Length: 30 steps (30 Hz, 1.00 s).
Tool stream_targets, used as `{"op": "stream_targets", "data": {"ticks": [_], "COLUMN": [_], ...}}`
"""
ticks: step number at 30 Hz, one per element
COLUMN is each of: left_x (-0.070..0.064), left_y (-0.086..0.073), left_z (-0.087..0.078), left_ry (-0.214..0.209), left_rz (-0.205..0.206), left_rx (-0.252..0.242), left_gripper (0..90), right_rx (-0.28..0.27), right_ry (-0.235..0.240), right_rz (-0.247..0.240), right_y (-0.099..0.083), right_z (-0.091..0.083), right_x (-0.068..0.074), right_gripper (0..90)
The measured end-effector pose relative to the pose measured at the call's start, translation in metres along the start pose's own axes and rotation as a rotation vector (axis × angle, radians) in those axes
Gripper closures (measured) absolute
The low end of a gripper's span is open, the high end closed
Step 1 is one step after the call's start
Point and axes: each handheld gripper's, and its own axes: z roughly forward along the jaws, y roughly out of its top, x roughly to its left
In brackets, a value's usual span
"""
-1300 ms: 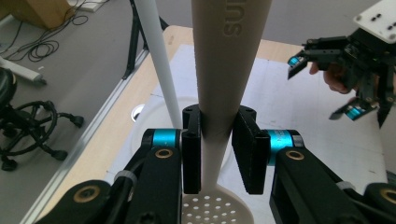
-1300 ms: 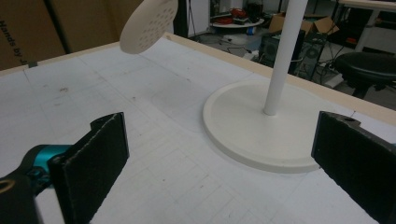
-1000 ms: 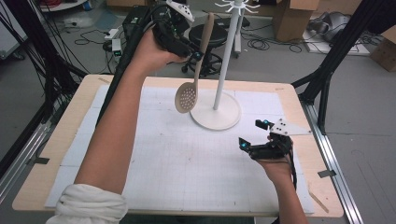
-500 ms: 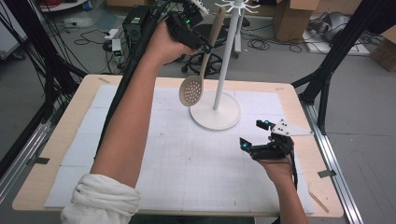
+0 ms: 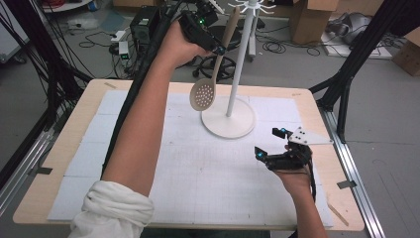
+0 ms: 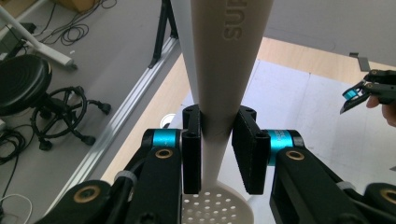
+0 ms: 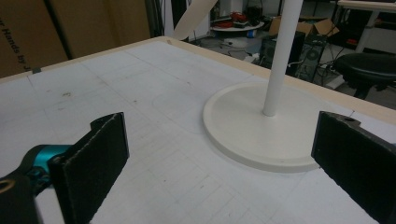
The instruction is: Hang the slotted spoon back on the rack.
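A cream slotted spoon (image 5: 210,79) hangs in the air, bowl down, with my left gripper (image 5: 214,45) shut on its handle high above the table's far side. The left gripper view has both jaws pressed on the handle (image 6: 219,88), with the perforated bowl (image 6: 217,207) below. A white stand (image 5: 236,74) with hooks on top rises from a round base (image 5: 229,119) just right of the spoon. My right gripper (image 5: 270,144) rests open on the mat at the right, near the base (image 7: 261,126).
A white gridded mat (image 5: 198,168) covers the wooden table (image 5: 69,148). Behind the table's far edge are a black stool (image 5: 220,67), cables, cardboard boxes and black frame legs (image 5: 346,74). The person's left forearm crosses the table's left half.
My left gripper has risen and moved right with the spoon, closer to the top of the stand. The right gripper has stayed in place.
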Motion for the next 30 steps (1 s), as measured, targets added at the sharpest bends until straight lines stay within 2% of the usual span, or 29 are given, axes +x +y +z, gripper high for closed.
{"op": "stream_targets", "data": {"ticks": [3,11,19,30], "left_x": [0.000,-0.001,0.011,0.018], "left_y": [0.001,0.006,0.002,0.000], "left_z": [0.001,0.007,0.008,0.011], "left_ry": [-0.006,0.012,0.048,0.044], "left_rz": [-0.004,0.002,-0.034,-0.058], "left_rx": [0.005,0.027,0.058,0.042], "left_gripper": [74.0,74.0,73.9,73.7], "right_rx": [0.000,-0.001,-0.004,0.000], "right_ry": [0.001,0.003,0.001,0.002], "right_rz": [-0.007,-0.007,-0.001,-0.003], "right_y": [0.000,0.000,0.000,-0.002], "right_z": [0.001,0.000,-0.001,0.000], "right_x": [0.000,0.000,-0.001,-0.001], "right_gripper": [2.5,2.5,2.5,2.5]}}
